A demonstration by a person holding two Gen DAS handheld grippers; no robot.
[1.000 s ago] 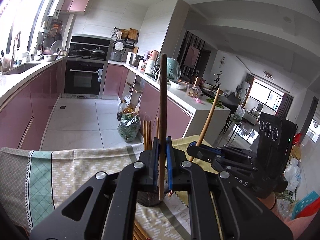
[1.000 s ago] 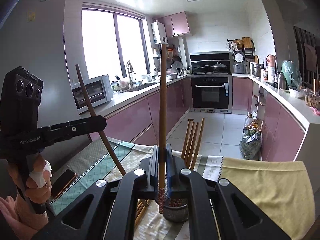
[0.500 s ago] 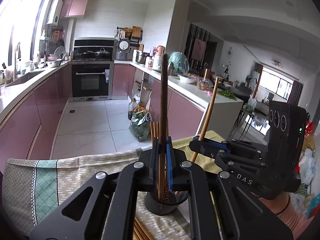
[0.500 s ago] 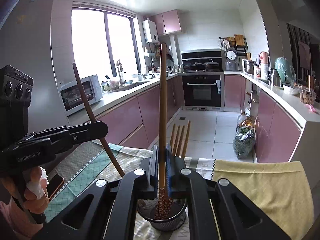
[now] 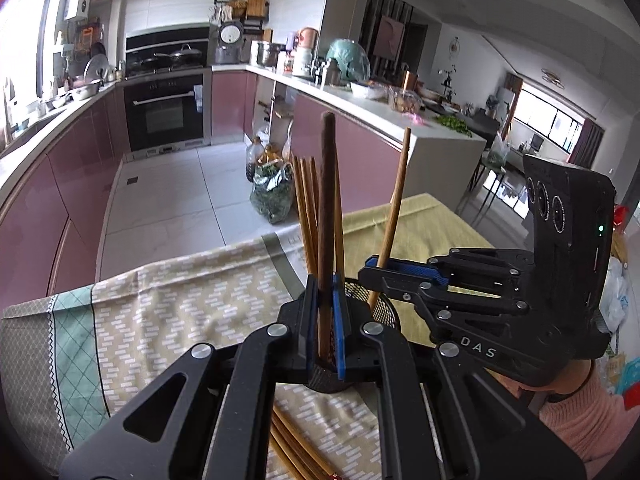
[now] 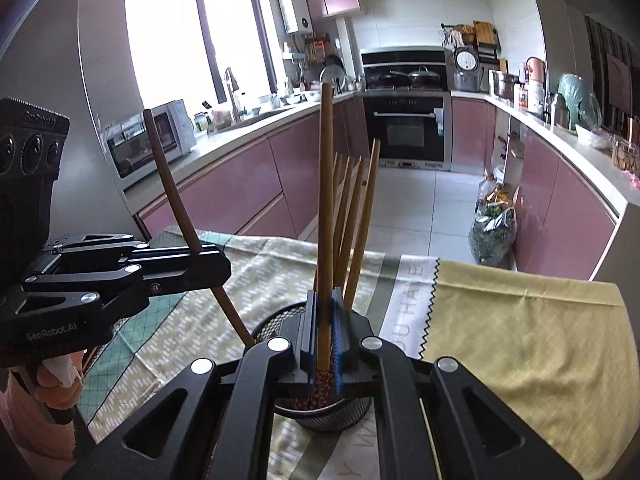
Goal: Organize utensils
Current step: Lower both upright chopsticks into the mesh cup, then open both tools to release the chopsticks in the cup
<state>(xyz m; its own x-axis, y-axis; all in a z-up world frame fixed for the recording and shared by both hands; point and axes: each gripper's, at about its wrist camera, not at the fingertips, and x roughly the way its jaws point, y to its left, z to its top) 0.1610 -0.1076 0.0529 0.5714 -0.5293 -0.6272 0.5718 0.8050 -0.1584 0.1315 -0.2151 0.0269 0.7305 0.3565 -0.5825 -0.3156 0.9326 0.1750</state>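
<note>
Left tongs (image 5: 325, 320) clamping dark chopstick (image 5: 327, 200), right tongs (image 6: 325, 336) clamping light chopstick (image 6: 326, 200), over mesh holder (image 6: 332, 412)

This is a home kitchen that opens onto a living and dining area. Pink-fronted cabinets (image 6: 248, 184) run under pale worktops (image 5: 360, 108) on both sides of a white tiled floor (image 5: 172, 196), with a built-in oven (image 6: 404, 128) below a hob carrying pans (image 6: 412, 77), a sink with a tall tap (image 6: 231, 86) under a bright window (image 6: 192, 36), and a microwave (image 6: 148, 140). A rice cooker (image 5: 229, 42), a wall-mounted water heater (image 6: 294, 10) and a cloth-covered table (image 6: 520, 320) complete the domestic look.
</note>
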